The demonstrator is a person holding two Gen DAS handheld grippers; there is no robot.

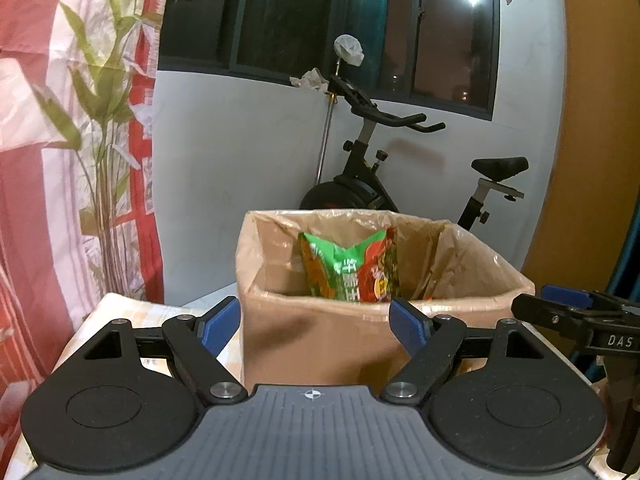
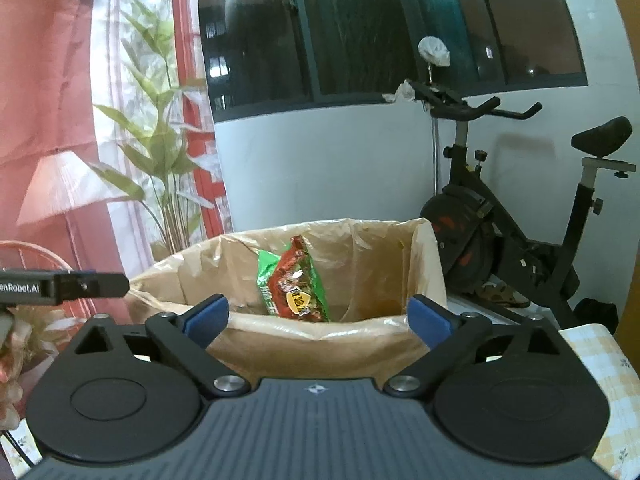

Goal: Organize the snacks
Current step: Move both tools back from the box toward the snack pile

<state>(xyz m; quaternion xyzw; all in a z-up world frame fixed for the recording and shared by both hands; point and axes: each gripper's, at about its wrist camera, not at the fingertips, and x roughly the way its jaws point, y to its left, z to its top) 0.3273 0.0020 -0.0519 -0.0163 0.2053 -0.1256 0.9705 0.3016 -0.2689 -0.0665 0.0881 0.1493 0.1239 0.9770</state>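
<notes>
A cardboard box (image 1: pixel 320 344) lined with a clear plastic bag stands on the table, right ahead in both views. A green and red snack packet (image 1: pixel 352 268) stands upright inside it, and it also shows in the right wrist view (image 2: pixel 294 284). My left gripper (image 1: pixel 316 322) is open and empty, its blue pads just in front of the box's near wall. My right gripper (image 2: pixel 318 316) is open and empty at the box's near rim (image 2: pixel 320 330). The right gripper's side shows at the right edge of the left wrist view (image 1: pixel 576 312).
A black exercise bike (image 2: pixel 516 216) stands behind the box against a white wall under a dark window. A red and white curtain with a leaf print (image 1: pixel 68 152) hangs at the left. The table has a pale checked cloth (image 2: pixel 604 368).
</notes>
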